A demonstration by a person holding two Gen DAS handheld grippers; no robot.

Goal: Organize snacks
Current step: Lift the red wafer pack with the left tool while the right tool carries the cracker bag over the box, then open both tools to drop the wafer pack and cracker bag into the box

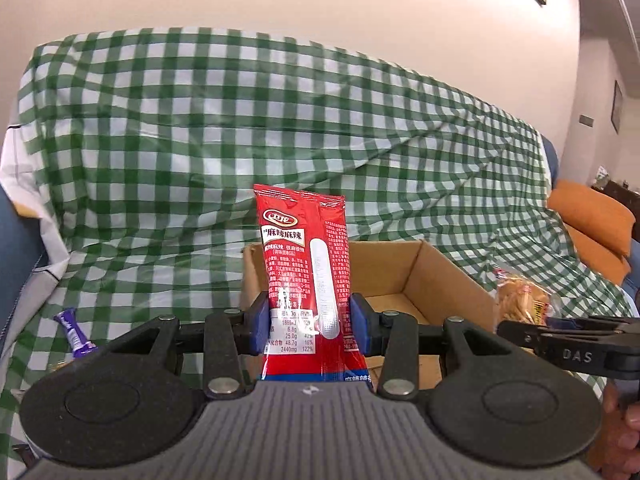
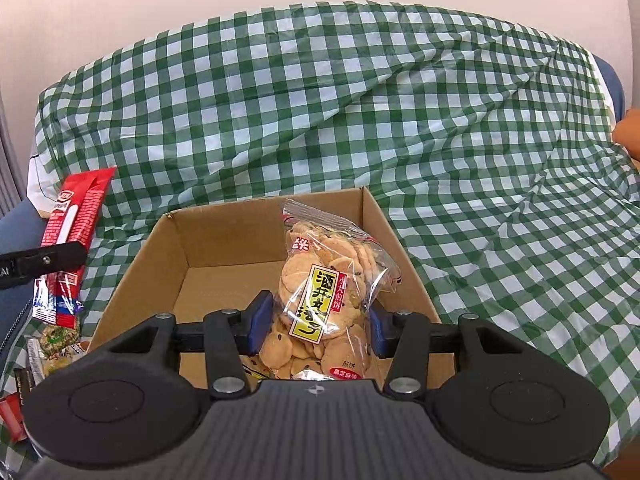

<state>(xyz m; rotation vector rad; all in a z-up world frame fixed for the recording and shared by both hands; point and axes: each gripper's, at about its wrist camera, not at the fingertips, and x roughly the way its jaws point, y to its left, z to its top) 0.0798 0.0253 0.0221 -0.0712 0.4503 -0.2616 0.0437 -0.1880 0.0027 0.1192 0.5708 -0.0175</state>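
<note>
My left gripper is shut on a tall red snack packet, held upright just left of an open cardboard box. The same red packet shows at the left edge of the right wrist view, clamped by the left gripper's fingers. My right gripper is shut on a clear bag of sesame crackers with a yellow label, held over the box, whose floor looks bare. That cracker bag also appears at the right of the left wrist view, beside the right gripper's black arm.
A green-and-white checked cloth covers the sofa under and behind the box. A purple wrapped sweet lies on the cloth at left. Several loose snack packets lie left of the box. An orange cushion sits far right.
</note>
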